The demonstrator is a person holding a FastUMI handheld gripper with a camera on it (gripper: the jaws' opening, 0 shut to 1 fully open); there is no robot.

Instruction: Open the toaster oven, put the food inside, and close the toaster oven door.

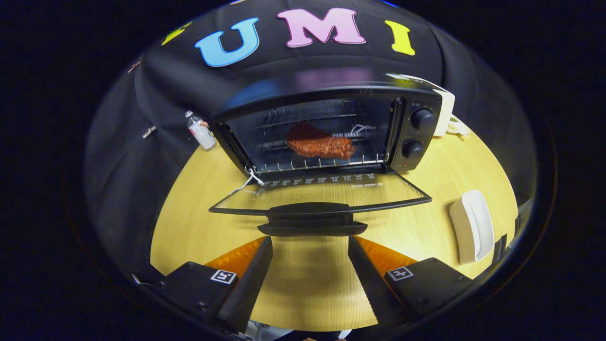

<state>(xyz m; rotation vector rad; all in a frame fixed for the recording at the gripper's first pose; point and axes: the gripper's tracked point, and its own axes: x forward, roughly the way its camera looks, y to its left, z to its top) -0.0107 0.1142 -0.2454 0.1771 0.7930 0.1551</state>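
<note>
1. A round, pale wood-grain table [199, 222] carries everything; its far edge is taken up by the boxy black toaster oven [326, 128].
2. The glass door [326, 192] lies folded flat toward the near edge; closing is judged the step left.
3. Its curved black handle [310, 220] sits just ahead of the gripper [310, 258], whose fingers are spread apart and hold nothing. A lift from beneath the handle would be advised, swung up evenly.
4. A white dish [471, 225] rests near the right edge.
5. The reddish-brown food [319, 142] is seen on the wire rack inside.

Square-marker tags, orange panels behind jaws
</note>
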